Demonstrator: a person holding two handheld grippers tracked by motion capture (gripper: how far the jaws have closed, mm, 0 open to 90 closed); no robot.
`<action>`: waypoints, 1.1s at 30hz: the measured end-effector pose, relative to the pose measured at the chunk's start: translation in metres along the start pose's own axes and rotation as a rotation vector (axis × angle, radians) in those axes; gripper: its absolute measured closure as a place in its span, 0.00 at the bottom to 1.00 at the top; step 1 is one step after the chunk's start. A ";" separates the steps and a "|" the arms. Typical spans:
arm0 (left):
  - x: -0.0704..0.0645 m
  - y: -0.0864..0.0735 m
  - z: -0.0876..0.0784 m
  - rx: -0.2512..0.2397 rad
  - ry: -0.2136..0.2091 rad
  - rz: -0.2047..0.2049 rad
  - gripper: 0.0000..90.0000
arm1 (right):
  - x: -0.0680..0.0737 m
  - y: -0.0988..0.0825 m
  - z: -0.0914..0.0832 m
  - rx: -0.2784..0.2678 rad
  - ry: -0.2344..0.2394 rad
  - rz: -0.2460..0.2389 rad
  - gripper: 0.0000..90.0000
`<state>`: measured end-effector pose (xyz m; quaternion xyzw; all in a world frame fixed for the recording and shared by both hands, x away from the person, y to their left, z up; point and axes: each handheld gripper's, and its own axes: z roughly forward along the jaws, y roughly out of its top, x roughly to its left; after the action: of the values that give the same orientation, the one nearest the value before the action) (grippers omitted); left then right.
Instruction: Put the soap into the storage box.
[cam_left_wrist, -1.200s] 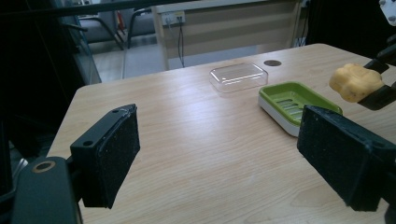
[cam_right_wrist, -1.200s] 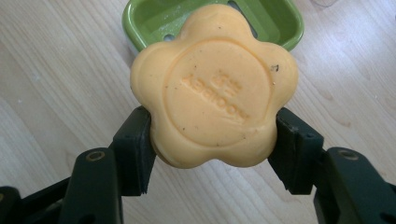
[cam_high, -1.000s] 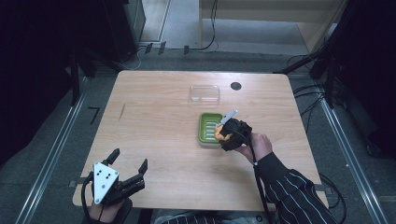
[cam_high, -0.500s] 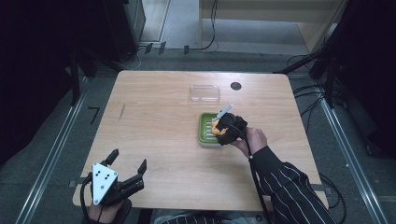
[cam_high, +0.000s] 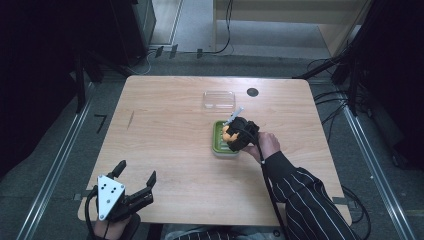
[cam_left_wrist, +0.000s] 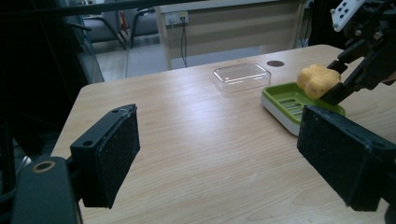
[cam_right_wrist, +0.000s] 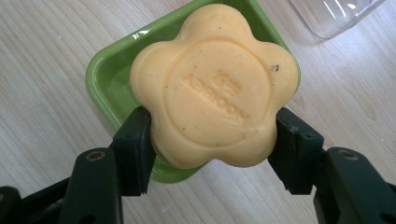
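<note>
A flower-shaped orange soap (cam_right_wrist: 215, 88) is clamped between the two black jaws of my right gripper (cam_right_wrist: 214, 154), which is shut on it. The soap hangs just above a green soap dish (cam_right_wrist: 105, 79) on the wooden table. From above, the right gripper (cam_high: 235, 136) hovers over the green dish (cam_high: 218, 142) with the soap (cam_high: 229, 135) in it. The left gripper view catches the soap (cam_left_wrist: 317, 80) over the dish (cam_left_wrist: 285, 103) at its right. My left gripper (cam_high: 136, 176) rests at the table's near left corner, jaws open with nothing between them.
A clear plastic lid (cam_high: 219, 99) lies on the table (cam_high: 165, 130) just behind the dish, and a dark round hole (cam_high: 252, 92) sits to its right. The person's striped sleeve (cam_high: 310, 200) comes in from the lower right.
My right gripper has carried the soap a little leftward and away from the person over the green dish. The left gripper has stayed where it was.
</note>
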<state>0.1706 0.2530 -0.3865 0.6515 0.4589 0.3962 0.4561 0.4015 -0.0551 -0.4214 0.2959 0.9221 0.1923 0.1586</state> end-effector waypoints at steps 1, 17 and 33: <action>0.000 0.000 0.000 -0.001 0.001 0.000 0.15 | 0.000 0.001 0.001 0.001 0.002 -0.002 0.44; 0.001 -0.001 -0.002 0.000 0.008 -0.001 0.15 | -0.003 0.014 0.023 0.053 0.032 -0.005 0.44; 0.002 -0.001 -0.003 0.000 0.007 -0.005 0.15 | -0.004 0.021 0.041 0.104 0.047 0.003 0.44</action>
<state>0.1682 0.2557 -0.3865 0.6490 0.4622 0.3972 0.4553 0.4313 -0.0315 -0.4469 0.3006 0.9339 0.1512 0.1209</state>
